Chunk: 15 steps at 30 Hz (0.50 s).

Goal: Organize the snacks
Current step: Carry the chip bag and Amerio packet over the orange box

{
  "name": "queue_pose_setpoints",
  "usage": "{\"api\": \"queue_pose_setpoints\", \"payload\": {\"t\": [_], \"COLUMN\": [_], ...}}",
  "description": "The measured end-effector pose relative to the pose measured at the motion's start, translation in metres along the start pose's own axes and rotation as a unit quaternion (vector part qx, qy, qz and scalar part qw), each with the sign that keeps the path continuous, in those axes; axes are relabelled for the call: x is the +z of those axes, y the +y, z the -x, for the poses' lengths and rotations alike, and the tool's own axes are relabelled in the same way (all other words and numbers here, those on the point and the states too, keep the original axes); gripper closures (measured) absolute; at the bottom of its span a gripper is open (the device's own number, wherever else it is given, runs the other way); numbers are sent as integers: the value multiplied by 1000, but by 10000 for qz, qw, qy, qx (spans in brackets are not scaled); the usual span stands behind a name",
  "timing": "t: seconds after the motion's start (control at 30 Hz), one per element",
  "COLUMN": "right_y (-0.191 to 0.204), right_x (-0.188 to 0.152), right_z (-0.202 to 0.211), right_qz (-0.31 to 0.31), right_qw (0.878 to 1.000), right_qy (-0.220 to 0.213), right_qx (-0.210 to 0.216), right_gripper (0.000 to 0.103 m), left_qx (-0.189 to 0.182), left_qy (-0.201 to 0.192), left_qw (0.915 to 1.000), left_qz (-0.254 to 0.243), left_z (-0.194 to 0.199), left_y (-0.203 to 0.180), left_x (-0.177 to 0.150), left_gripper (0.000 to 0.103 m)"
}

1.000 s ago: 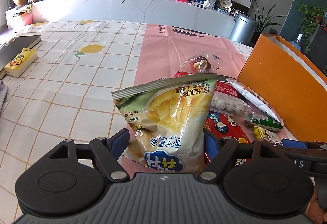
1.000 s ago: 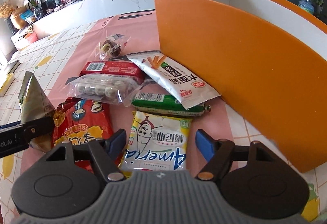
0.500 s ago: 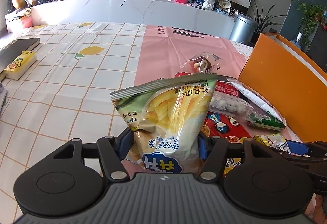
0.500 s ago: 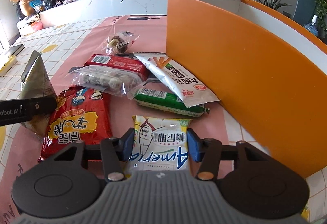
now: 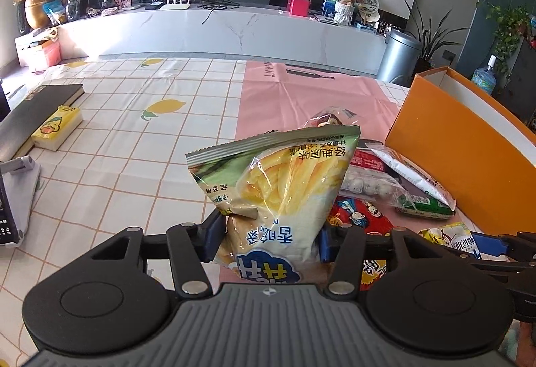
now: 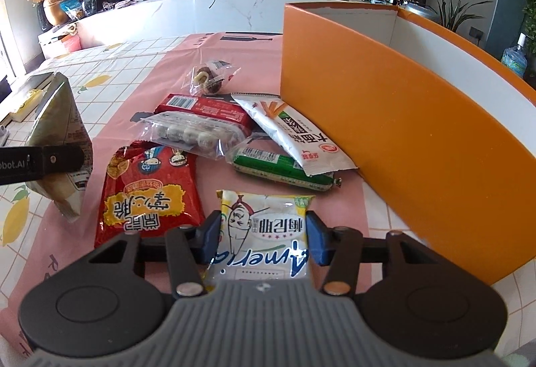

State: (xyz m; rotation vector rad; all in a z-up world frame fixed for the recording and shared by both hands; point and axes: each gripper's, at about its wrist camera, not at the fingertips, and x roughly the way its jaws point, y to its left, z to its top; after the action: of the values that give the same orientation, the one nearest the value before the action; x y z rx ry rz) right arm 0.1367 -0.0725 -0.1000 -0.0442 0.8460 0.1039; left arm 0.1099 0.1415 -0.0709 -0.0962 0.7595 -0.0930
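My left gripper (image 5: 268,241) is shut on a green and yellow chip bag (image 5: 284,186) and holds it upright above the table; the bag also shows in the right wrist view (image 6: 60,139). My right gripper (image 6: 263,238) is shut on a yellow and white snack packet (image 6: 264,233), lifted slightly. An orange box (image 6: 402,119) with a white inside stands open at the right. On the pink mat lie a red snack bag (image 6: 147,192), a green sausage pack (image 6: 281,166), a white stick-snack pack (image 6: 298,135), a clear pack of balls (image 6: 191,132), a red bar pack (image 6: 207,107) and a small clear candy bag (image 6: 209,78).
The table has a white checked cloth with lemons (image 5: 134,139) and a pink mat (image 5: 301,95). A dark book (image 5: 30,115) and a yellow tissue pack (image 5: 57,127) lie at the far left. A white stand (image 5: 13,196) is at the left edge.
Both grippers closed on their packets, the left on the chip bag and the right on the yellow packet, and both have lifted a little.
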Motion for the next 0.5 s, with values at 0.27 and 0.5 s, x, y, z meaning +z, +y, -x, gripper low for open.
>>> {"api": "queue_pose_setpoints", "payload": {"t": [0.27, 0.5], "right_y": [-4, -21], "right_x": [8, 34], "right_z": [41, 77], "right_qz": [270, 518], "right_qw": [9991, 9961], "right_qy": [-336, -717], "right_qx": [1, -31], "right_gripper": [53, 53], "left_qx": [-292, -702], "left_qy": [-234, -362], "left_qw": [9991, 9963], "left_qz": [-213, -326], "left_z": [33, 53], "left_y": [-19, -46], "left_x": [12, 31], "left_gripper": [43, 43]}}
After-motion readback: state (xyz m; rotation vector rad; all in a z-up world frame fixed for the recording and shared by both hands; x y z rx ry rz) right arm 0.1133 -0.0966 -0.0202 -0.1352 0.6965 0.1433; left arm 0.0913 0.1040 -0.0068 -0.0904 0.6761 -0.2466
